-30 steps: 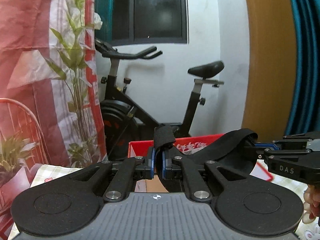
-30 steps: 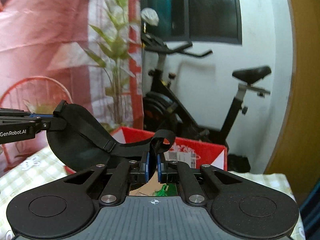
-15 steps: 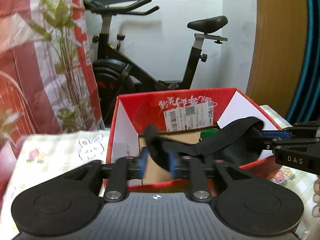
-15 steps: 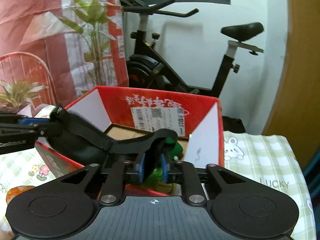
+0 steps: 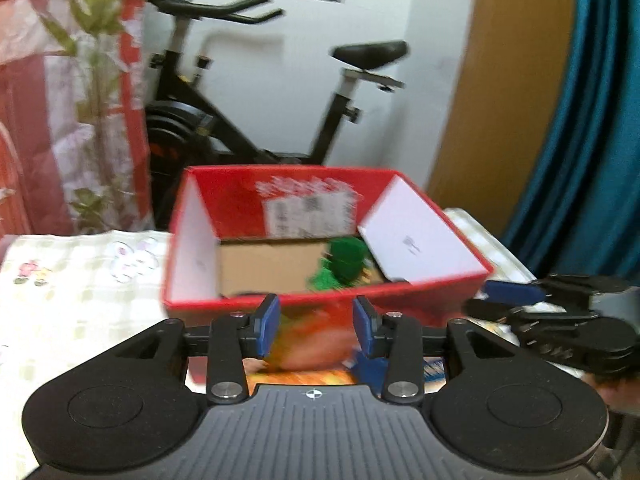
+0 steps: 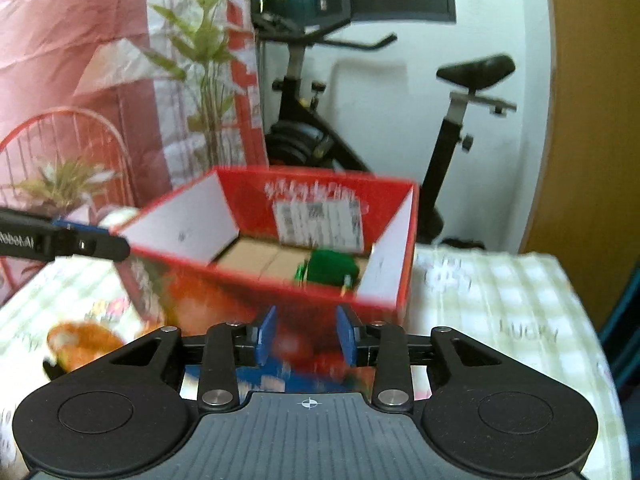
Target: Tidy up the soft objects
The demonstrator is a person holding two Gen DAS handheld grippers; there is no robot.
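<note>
The left hand-held gripper (image 5: 315, 326) hung with its blue pads spread wide and nothing between them, facing the near wall of a red cardboard box (image 5: 320, 304) that stood on a desk (image 5: 72, 292) covered in a pale checked cloth. The right hand-held gripper (image 6: 306, 334) was likewise parted and empty, just in front of the same box (image 6: 280, 292). Inside the box, toward its right side on the brown bottom, lay a green soft toy (image 5: 344, 262), also visible from the right wrist (image 6: 330, 268). Both views were blurred. An orange plush object (image 6: 80, 346) lay on the cloth left of the box. A black exercise bike (image 5: 256, 120) stood behind the desk.
</note>
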